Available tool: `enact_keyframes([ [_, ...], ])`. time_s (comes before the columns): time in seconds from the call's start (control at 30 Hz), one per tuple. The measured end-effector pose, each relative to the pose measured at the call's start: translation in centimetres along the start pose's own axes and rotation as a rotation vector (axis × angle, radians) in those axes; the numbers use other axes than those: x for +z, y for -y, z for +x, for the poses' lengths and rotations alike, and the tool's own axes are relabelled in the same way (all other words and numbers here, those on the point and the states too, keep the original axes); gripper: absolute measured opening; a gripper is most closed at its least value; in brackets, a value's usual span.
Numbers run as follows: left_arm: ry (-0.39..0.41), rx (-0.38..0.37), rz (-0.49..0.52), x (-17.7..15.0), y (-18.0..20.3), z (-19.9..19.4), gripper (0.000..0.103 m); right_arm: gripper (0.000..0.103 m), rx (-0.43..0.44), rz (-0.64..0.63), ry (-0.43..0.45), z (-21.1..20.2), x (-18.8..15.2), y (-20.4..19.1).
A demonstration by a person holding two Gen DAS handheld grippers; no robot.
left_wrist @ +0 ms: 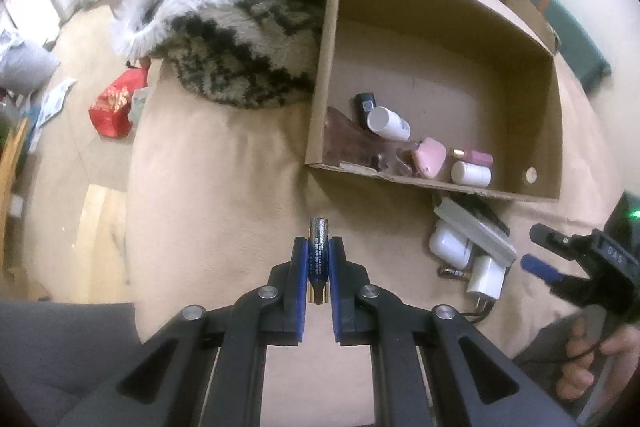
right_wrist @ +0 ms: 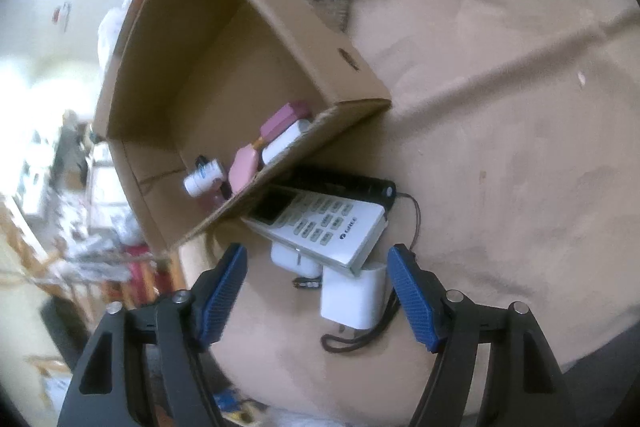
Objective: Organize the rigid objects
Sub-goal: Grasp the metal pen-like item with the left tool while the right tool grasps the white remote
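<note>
While the left wrist view looks steeply down on a beige fabric-covered surface [left_wrist: 224, 163], the left gripper [left_wrist: 319, 255] has its blue-padded jaws clamped on a small blue-and-silver cylindrical battery [left_wrist: 319, 259], held lengthwise between the pads, clear of the fabric. Beyond it sits an open brown cardboard box [left_wrist: 548, 131] holding a white cylindrical bottle [left_wrist: 389, 123], a pink rounded case [left_wrist: 430, 158], a small white jar [left_wrist: 471, 173] and a pink tube [left_wrist: 476, 158]. Just outside the box's near wall lie a white remote control [left_wrist: 476, 229], a white earbud case [left_wrist: 450, 243] and a white plug adapter [left_wrist: 486, 277]. The right gripper [left_wrist: 538, 255] shows at the right edge (jaws apart).

Right wrist view: the right gripper [right_wrist: 318, 291] stands wide open with nothing clamped; the plug adapter [right_wrist: 352, 301] lies between its fingers, untouched. The remote [right_wrist: 324, 225] rests partly on the adapter, a second small battery [right_wrist: 306, 283] beside it, the box [right_wrist: 344, 67] behind.
</note>
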State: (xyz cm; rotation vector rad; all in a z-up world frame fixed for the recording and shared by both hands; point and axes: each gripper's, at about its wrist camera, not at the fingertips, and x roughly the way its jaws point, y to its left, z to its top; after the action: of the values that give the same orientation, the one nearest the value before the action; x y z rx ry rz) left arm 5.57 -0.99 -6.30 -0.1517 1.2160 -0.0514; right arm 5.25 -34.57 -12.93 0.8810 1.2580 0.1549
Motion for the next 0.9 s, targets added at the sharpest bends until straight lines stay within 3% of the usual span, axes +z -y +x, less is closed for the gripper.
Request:
enact_keyframes([
  [0.13, -0.002, -0.024, -0.014, 0.0, -0.3, 0.0, 0.009, 0.07, 0.025, 0.034, -0.008, 0.4, 0.3, 0.4],
  [0.33, -0.019, -0.048, -0.018, 0.0, -0.1, 0.1, 0.009, 0.064, -0.028, 0.056, -0.037, 2.2, 0.8, 0.7],
  [0.57, -0.02, -0.045, 0.005, -0.1, 0.8, 0.4, 0.009, 0.057, 0.043, 0.154, -0.057, 4.7, 1.2, 1.8],
  [0.73, -0.029, -0.035, 0.001, -0.3, 0.5, 0.7, 0.009, 0.036, 0.114, 0.07, -0.03, 3.6, 0.7, -0.4],
  [0.9, -0.04, -0.024, 0.008, -0.4, 0.7, 1.3, 0.009, 0.036, 0.134, 0.017, -0.032, 4.5, 0.9, -2.1],
])
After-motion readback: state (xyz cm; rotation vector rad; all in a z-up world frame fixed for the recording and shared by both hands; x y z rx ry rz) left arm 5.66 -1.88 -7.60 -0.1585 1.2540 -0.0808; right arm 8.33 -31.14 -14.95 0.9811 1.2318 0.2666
